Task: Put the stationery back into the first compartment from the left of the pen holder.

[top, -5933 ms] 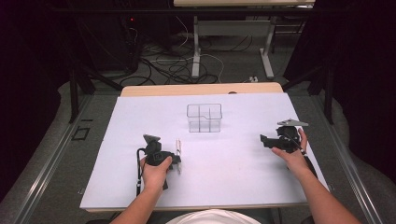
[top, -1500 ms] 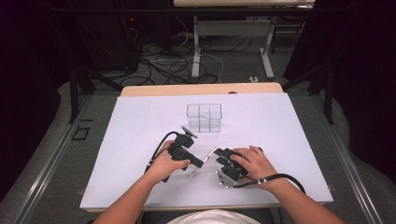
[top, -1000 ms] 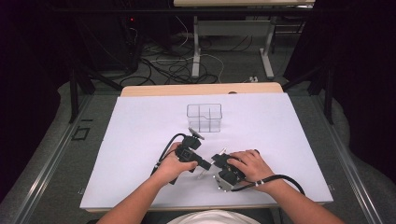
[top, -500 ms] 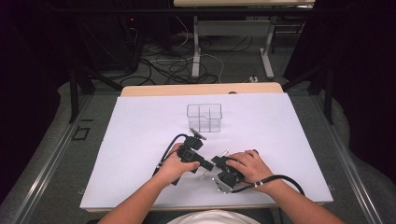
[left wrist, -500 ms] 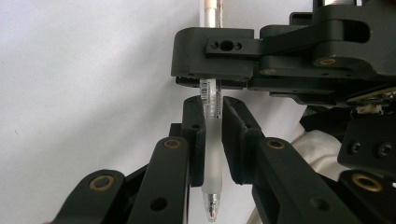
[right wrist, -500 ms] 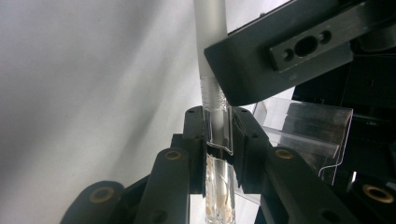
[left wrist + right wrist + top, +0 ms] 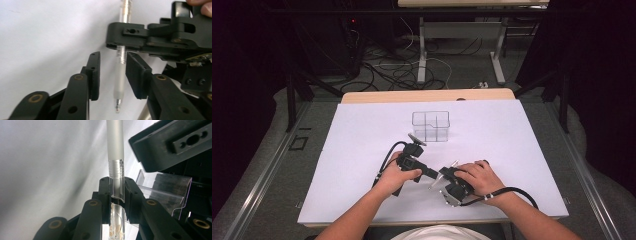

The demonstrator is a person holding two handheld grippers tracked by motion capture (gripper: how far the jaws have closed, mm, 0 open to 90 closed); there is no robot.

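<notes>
1. The right gripper (image 7: 446, 176) is clamped on a clear pen (image 7: 115, 157), its pads pressed on the transparent barrel just below the ribbed band
2. In the right gripper view the pen's long axis runs straight out from between the jaws, the frosted part reaching away from the claw
3. The left gripper (image 7: 112, 75) faces the right one over the white table cover (image 7: 362, 135); its jaws stand narrowly apart and have just been opening, with the pen's frosted grip section between them
4. In the left gripper view the pads (image 7: 95, 75) flank the pen with a gap on each side, so they do not press on it
5. There the pen's writing tip (image 7: 117, 108) points back toward the left claw's base, while the other end passes into the right gripper's jaws beyond
6. A clear divided box (image 7: 431, 126) stands well beyond both claws
</notes>
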